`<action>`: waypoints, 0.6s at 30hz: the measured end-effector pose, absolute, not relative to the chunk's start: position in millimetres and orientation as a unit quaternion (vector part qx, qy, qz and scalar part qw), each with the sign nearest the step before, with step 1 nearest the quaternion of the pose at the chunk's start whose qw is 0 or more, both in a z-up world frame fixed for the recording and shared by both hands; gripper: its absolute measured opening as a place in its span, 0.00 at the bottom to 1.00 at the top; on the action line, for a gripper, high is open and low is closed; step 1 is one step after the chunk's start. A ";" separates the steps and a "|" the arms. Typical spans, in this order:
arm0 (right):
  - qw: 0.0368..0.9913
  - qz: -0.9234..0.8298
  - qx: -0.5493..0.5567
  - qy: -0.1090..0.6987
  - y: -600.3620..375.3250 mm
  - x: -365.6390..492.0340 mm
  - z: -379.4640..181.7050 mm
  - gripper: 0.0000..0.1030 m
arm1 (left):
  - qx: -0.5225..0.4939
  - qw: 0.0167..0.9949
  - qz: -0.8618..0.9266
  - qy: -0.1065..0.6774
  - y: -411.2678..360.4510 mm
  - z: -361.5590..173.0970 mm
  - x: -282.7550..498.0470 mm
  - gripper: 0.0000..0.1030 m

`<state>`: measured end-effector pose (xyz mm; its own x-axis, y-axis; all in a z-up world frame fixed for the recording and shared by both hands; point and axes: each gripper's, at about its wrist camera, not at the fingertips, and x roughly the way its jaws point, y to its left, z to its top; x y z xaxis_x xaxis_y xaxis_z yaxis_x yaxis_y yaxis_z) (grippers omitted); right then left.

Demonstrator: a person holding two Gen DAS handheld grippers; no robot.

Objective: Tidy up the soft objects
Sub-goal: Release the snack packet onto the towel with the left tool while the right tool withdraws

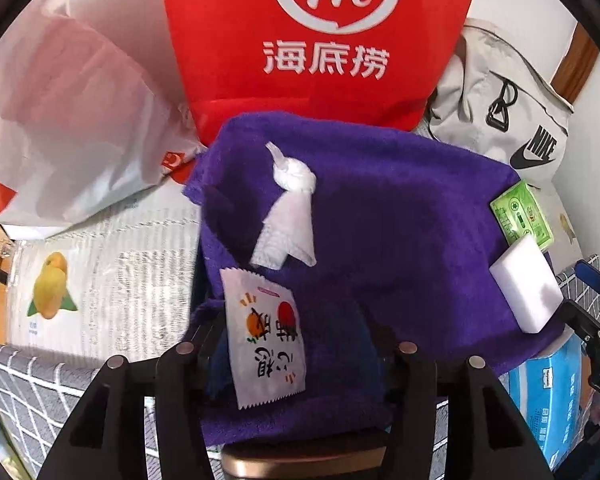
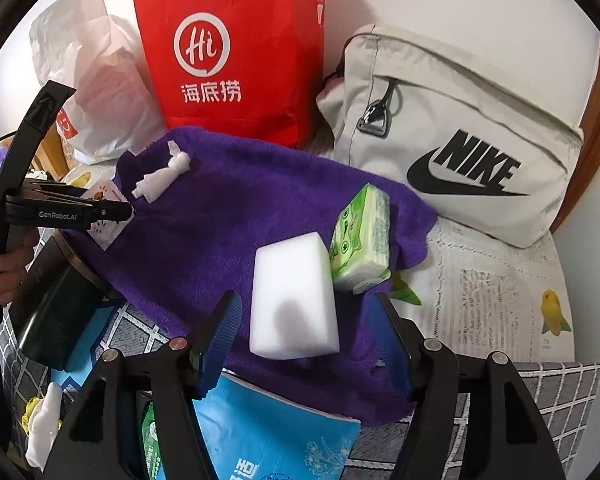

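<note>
Purple fleece towel (image 2: 228,232) is spread over a pile of stuff, w/ a few soft things lying on top. White foam sponge block (image 2: 294,300) sits near the towel's front edge, touching a green tissue pack (image 2: 362,246) just behind it. Right gripper (image 2: 306,344) hovers w/ its blue pads either side of the sponge, jaws wide, not pressing on it afaict. Over on the other end there's a knotted white plastic scrap (image 1: 290,216) and a white snack sachet (image 1: 264,340) w/ orange print, both on the towel. Left gripper (image 1: 296,354) has the sachet's lower end between its fingers, jaws partly apart, can't tell if the pads touch it. A hand (image 2: 4,264) grips that tool's handle.

Behind the towel: red Haidilao paper bag (image 2: 236,60) standing upright, white plastic bag (image 2: 96,88) beside it, grey Nike bag (image 2: 460,140) leaning on the wall. Blue tissue pack (image 2: 268,432) pokes out under the towel's front edge. Newspaper-print sheet (image 2: 484,288) underneath.
</note>
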<state>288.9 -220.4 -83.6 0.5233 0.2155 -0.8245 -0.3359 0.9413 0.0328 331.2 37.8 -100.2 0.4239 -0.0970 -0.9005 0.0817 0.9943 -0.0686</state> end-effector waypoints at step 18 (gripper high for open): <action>0.872 0.181 -0.056 0.452 -205.4 171.5 -38.6 0.64 | 0.021 0.876 -0.036 0.480 42.2 -32.7 234.7 0.50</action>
<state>171.5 -205.4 -38.6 0.5265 0.2655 -0.8076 -0.3661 0.9282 0.0665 234.7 42.2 -32.7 0.5360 -0.0441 -0.8431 0.0836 0.9965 0.0010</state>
